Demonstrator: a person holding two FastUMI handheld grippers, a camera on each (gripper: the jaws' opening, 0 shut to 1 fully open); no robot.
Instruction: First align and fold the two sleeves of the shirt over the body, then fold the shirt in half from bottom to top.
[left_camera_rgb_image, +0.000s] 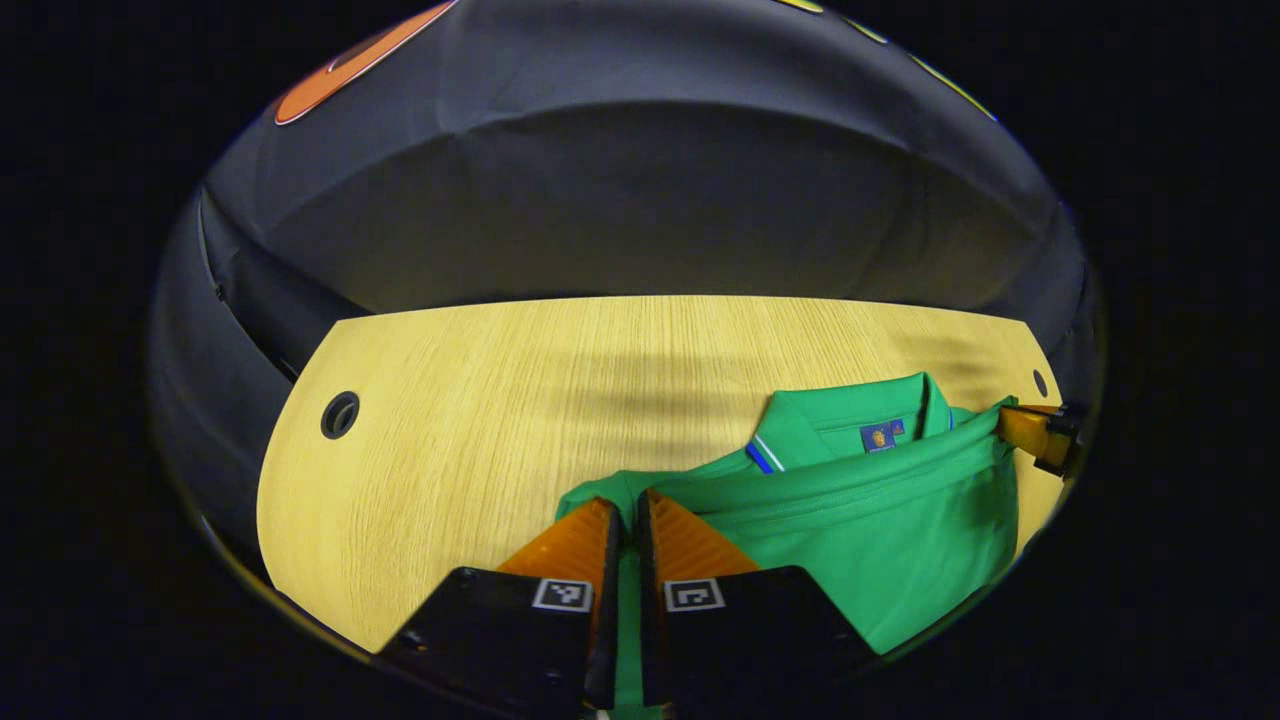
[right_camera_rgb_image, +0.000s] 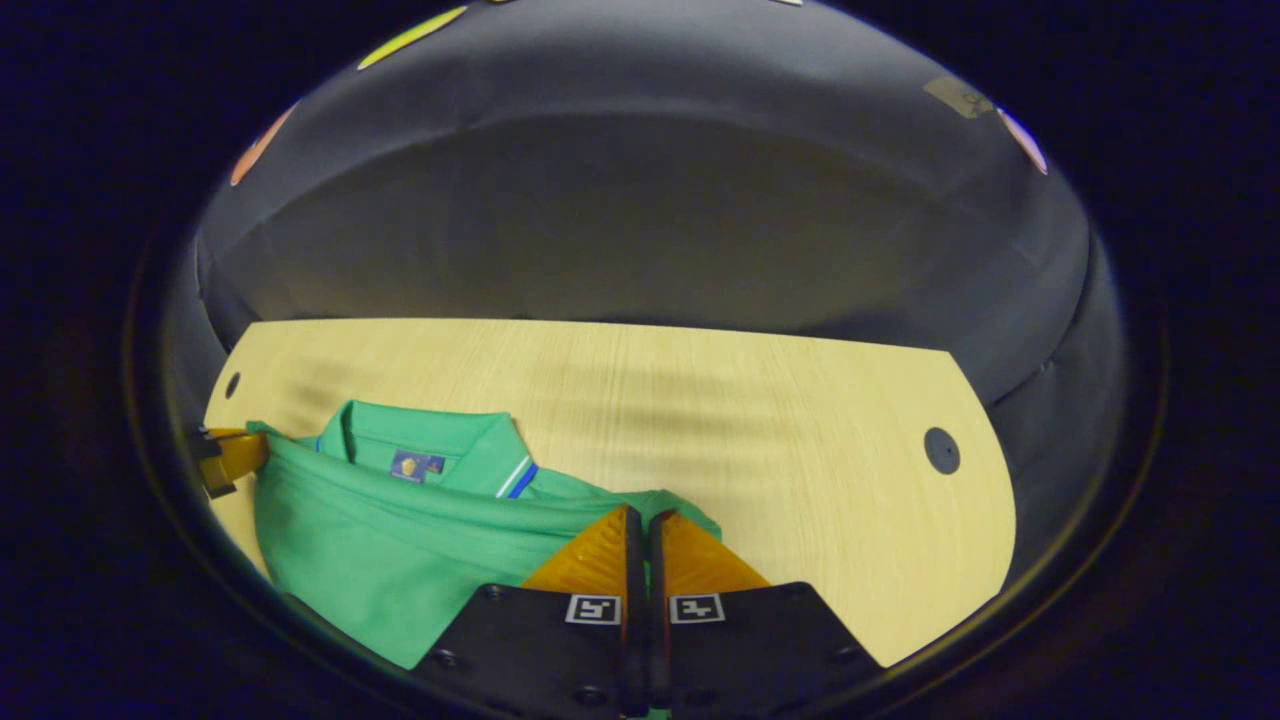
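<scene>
Both clamped: left gripper (left_camera_rgb_image: 628, 510) pinches the hem corner of the green polo shirt (left_camera_rgb_image: 880, 520), right gripper (right_camera_rgb_image: 641, 528) pinches the opposite corner. Hem is carried up over the body toward the collar (right_camera_rgb_image: 430, 440), on the pale wooden table (right_camera_rgb_image: 750, 420).

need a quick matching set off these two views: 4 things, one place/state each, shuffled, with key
Things:
1. left tongs
2. shirt collar
3. table hole
4. shirt's bottom hem

Places or states:
A. open in the bare wood, off to the side of the shirt
B. lying flat at the far end of the shirt, label showing
C. closed on green fabric at one corner of the hem
D. drawn up just short of the collar, stretched between both tongs

Pairs: 1-C, 2-B, 3-A, 4-D
</scene>
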